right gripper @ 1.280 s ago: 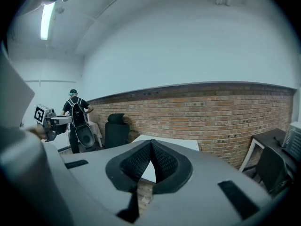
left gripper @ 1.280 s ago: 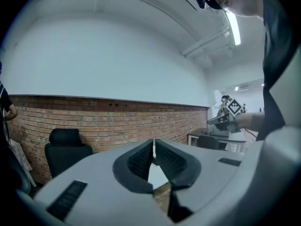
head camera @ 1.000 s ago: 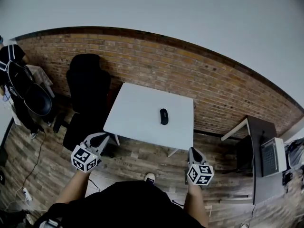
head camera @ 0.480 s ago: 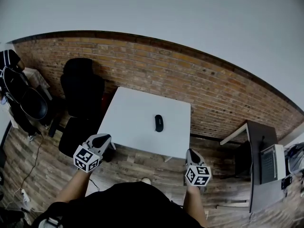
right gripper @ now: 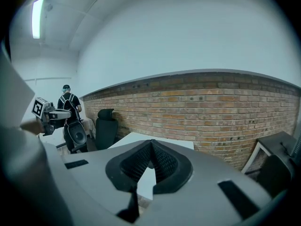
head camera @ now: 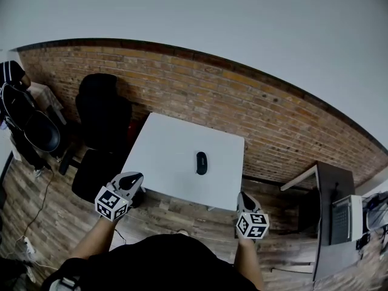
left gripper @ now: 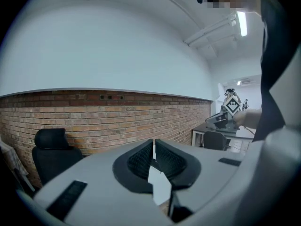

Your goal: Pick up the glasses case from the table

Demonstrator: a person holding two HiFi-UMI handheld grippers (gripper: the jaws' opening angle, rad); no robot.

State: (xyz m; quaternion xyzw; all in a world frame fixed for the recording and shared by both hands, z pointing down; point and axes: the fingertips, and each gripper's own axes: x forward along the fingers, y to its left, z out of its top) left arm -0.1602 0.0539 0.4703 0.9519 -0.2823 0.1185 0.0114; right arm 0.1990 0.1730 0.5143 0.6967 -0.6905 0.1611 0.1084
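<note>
Closing in on the table, nothing held
Your left gripper [head camera: 132, 179] and right gripper [head camera: 243, 197] have their jaws pressed together, empty. You've stepped nearer the table [head camera: 163, 156], but the glasses case [head camera: 201, 162] at its middle remains beyond reach.

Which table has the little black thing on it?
The white table by the brick wall; the black glasses case lies on it. The dark desk at right holds a laptop.
</note>
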